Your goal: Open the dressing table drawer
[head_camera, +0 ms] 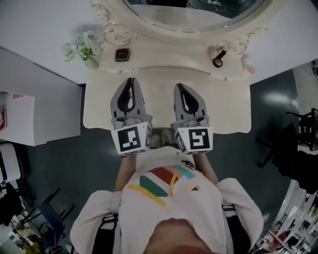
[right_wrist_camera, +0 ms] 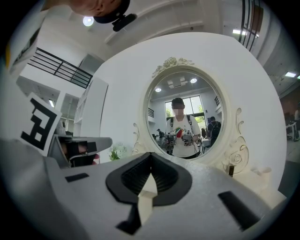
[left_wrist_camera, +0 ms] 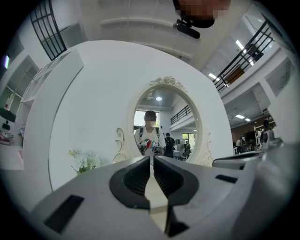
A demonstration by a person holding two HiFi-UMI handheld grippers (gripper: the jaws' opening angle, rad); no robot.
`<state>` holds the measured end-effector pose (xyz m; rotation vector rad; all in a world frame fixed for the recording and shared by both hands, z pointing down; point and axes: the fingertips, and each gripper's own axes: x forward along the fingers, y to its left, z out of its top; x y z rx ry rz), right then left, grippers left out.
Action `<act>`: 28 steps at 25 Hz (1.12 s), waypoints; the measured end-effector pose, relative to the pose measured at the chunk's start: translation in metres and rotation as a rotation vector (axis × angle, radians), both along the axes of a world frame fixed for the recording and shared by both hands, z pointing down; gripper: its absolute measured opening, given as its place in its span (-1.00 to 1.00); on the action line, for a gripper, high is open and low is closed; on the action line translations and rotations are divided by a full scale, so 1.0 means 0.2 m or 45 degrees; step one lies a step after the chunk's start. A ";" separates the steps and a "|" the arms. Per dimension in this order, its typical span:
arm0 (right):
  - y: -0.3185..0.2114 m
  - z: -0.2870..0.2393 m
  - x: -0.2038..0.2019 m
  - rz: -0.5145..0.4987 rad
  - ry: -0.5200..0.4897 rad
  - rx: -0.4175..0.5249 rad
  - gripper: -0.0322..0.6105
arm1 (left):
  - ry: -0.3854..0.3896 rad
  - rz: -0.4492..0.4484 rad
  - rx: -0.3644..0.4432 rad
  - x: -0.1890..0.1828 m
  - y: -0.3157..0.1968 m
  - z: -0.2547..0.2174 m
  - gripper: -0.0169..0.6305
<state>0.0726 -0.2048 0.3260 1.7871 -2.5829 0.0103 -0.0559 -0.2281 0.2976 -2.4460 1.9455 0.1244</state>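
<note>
The cream dressing table [head_camera: 164, 106] lies below me, seen from above; its drawer front is hidden under the tabletop's near edge. Both grippers hover level over the tabletop, side by side, pointing at the oval mirror [head_camera: 194, 15]. My left gripper [head_camera: 130, 82] is shut with nothing between its jaws, as the left gripper view confirms [left_wrist_camera: 152, 157]. My right gripper [head_camera: 180, 88] is also shut and empty, its tips meeting in the right gripper view [right_wrist_camera: 150, 154]. The mirror [left_wrist_camera: 159, 122] [right_wrist_camera: 185, 117] reflects a person holding the grippers.
White flowers in a small vase [head_camera: 83, 48] stand at the table's back left, next to a small dark box [head_camera: 122, 54]. A small dark item [head_camera: 218, 59] sits at the back right. A white cabinet [head_camera: 17, 119] is to the left, and a dark chair [head_camera: 278, 144] to the right.
</note>
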 end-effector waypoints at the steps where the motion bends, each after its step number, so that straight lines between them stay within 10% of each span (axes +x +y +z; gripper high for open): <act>1: 0.00 0.01 0.00 -0.003 0.002 -0.006 -0.90 | 0.003 0.007 -0.011 0.00 -0.01 0.02 -0.90; 28: 0.05 0.40 -0.18 -0.136 0.168 -0.250 -0.90 | -0.109 -0.060 -0.443 -0.45 -0.46 0.92 -0.38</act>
